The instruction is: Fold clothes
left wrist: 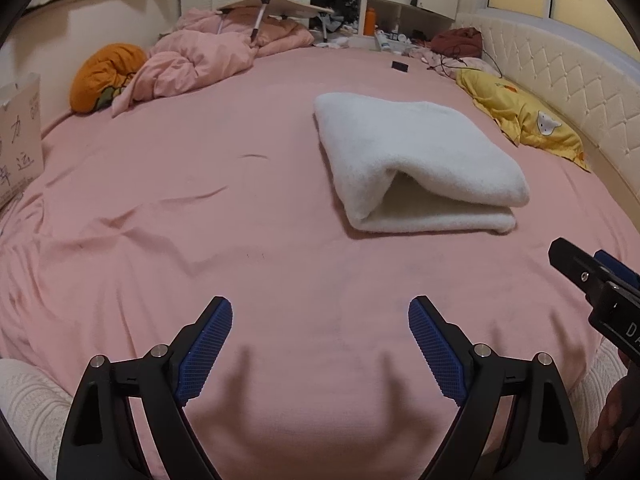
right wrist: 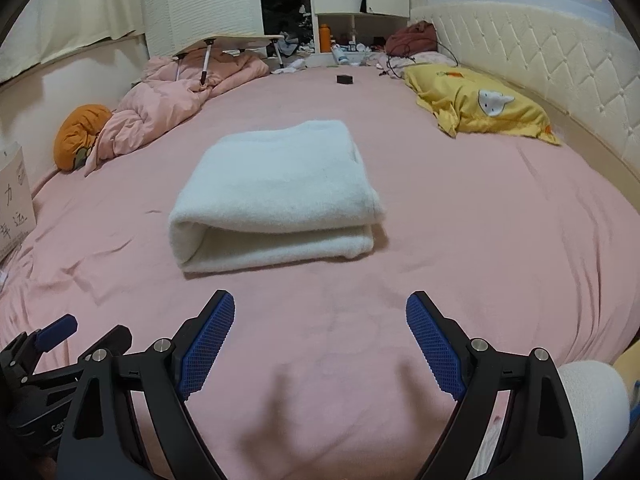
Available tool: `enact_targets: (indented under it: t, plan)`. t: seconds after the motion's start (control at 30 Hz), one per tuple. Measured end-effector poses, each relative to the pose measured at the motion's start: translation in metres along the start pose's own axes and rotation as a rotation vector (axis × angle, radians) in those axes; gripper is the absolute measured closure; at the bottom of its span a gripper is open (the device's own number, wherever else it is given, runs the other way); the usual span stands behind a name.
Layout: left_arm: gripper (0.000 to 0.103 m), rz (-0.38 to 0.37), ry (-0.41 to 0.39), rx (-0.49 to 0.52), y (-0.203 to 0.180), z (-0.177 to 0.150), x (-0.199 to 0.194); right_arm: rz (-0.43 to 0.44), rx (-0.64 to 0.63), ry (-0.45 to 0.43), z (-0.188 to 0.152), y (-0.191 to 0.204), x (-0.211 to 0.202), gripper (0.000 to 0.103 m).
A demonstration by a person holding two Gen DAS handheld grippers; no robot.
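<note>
A white fleecy garment (left wrist: 416,160) (right wrist: 276,192) lies folded into a thick rectangle on the pink bed sheet (left wrist: 200,220) (right wrist: 480,240), its open layered edge facing me. My left gripper (left wrist: 320,312) hovers open over bare sheet, short of the garment and to its left, with nothing between its blue pads (left wrist: 208,348). My right gripper (right wrist: 320,308) also stands open over bare sheet, just in front of the garment's near edge. Each gripper shows at the edge of the other's view, the right gripper (left wrist: 592,272) and the left gripper (right wrist: 80,332).
A crumpled pink duvet (left wrist: 192,60) (right wrist: 168,100) and an orange cushion (left wrist: 104,76) (right wrist: 78,136) lie at the back left. A yellow pillow (left wrist: 524,116) (right wrist: 480,104) rests by the padded headboard (left wrist: 560,80) (right wrist: 540,60) on the right. A small black object (left wrist: 400,66) (right wrist: 345,79) sits far back. A cardboard box (left wrist: 20,136) stands left.
</note>
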State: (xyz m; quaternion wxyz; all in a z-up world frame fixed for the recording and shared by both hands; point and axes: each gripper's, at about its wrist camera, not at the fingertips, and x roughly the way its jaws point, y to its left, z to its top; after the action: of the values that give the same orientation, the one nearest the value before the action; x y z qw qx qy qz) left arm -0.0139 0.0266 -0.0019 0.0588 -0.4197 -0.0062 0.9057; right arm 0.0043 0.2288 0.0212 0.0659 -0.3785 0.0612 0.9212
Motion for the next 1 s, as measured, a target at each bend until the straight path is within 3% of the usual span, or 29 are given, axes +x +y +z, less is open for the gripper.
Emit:
enact_targets:
  t: [0.1, 0.23, 0.4, 0.53, 0.7, 0.83, 0.97, 1.0]
  plan:
    - [0.013, 0.022, 0.004, 0.001, 0.004, 0.000, 0.003, 0.012, -0.006, 0.006, 0.003, -0.001, 0.004, 0.015]
    - [0.012, 0.054, 0.014, -0.031, 0.015, 0.002, 0.007, 0.075, 0.005, 0.092, 0.013, -0.007, 0.035, 0.015]
    - [0.011, 0.072, -0.008, -0.060, 0.028, 0.002, 0.003, 0.086, -0.090, 0.147, 0.026, 0.010, 0.075, 0.015]
    - [0.008, 0.053, 0.009, -0.100, 0.035, 0.000, 0.008, -0.004, -0.154, 0.152, 0.034, 0.032, 0.111, 0.015]
    - [0.008, 0.030, 0.029, -0.122, 0.040, -0.001, 0.014, -0.064, -0.101, 0.149, 0.063, 0.037, 0.146, 0.015]
    - [0.008, 0.018, 0.039, -0.141, 0.045, 0.000, 0.021, -0.062, -0.047, 0.055, 0.076, 0.034, 0.129, 0.014]
    - [0.008, -0.015, 0.064, -0.193, 0.050, -0.002, 0.029, -0.091, -0.102, 0.177, 0.050, 0.036, 0.162, 0.013]
    - [0.008, -0.016, 0.066, -0.195, 0.050, -0.003, 0.029, -0.094, -0.111, 0.164, 0.048, 0.037, 0.161, 0.012]
